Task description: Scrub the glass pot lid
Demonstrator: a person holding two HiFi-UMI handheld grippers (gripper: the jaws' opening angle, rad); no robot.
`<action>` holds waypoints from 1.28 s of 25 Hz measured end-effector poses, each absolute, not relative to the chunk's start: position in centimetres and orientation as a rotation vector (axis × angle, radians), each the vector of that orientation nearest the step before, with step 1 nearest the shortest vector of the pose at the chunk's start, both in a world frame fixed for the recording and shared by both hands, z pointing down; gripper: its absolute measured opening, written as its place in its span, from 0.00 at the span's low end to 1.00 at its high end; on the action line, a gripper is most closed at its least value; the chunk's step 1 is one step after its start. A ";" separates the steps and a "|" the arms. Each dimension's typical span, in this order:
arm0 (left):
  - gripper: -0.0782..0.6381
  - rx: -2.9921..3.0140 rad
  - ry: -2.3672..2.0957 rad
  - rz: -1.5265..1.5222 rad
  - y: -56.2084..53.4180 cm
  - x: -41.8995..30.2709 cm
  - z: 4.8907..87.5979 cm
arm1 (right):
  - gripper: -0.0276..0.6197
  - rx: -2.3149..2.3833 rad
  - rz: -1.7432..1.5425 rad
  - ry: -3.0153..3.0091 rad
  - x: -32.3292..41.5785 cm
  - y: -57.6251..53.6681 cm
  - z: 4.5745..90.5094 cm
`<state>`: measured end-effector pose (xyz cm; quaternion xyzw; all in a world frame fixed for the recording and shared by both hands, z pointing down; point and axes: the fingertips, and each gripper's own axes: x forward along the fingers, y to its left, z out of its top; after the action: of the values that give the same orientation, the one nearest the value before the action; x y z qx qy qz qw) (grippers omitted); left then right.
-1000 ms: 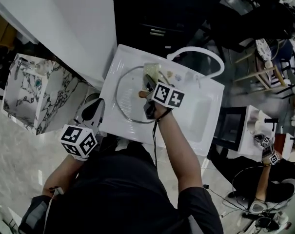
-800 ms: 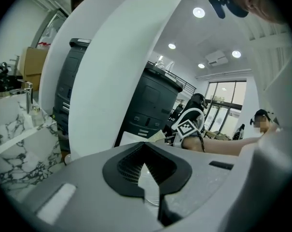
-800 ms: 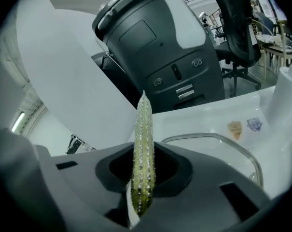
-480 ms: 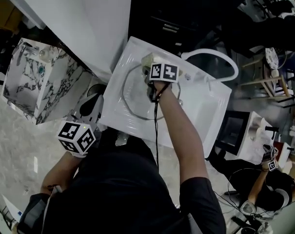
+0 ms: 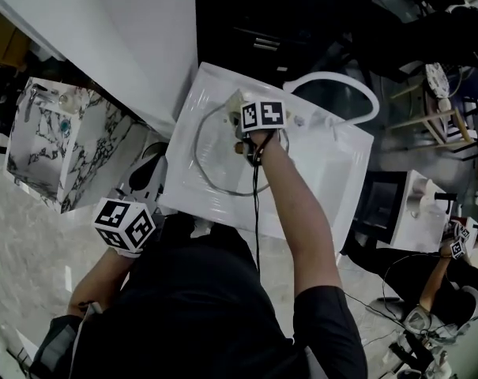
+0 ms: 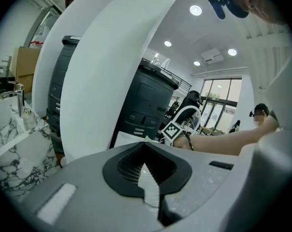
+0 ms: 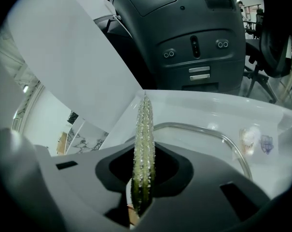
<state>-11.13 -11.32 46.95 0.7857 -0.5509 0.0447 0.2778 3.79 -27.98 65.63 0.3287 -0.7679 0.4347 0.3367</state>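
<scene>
The glass pot lid lies flat in the white sink basin; its metal rim shows as a ring. My right gripper is over the lid's far edge, shut on a soapy yellow-green sponge. In the right gripper view the sponge stands edge-on between the jaws, with the lid rim curving just beyond it. My left gripper hangs outside the basin at its near left corner, away from the lid. In its own view the left gripper has its jaws together, holding nothing.
A marble-patterned box stands to the left. A white slanted panel rises behind the basin. A white curved hose loops at the far right rim. A black machine stands behind. Another person sits at the right.
My right gripper has carried the sponge from the lid's middle toward its far edge. The left gripper has stayed in place.
</scene>
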 end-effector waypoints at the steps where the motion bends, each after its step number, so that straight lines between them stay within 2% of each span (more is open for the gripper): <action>1: 0.11 2.116 -1.471 0.123 -11.5 -10.8 46.9 | 0.14 0.867 1.141 -2.004 4.2 -28.0 65.6; 20: 0.11 2.201 -1.347 0.179 -12.7 -6.1 46.8 | 0.14 1.063 1.277 -2.012 12.7 -28.2 65.6; 32: 0.11 2.303 -1.210 0.219 -12.8 -0.5 46.1 | 0.14 1.241 1.358 -1.960 20.7 -24.7 66.5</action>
<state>-0.50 -12.78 46.13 0.8513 -0.4471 0.0808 0.2624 20.68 -24.72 66.50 0.4500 -0.7105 0.4922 0.2248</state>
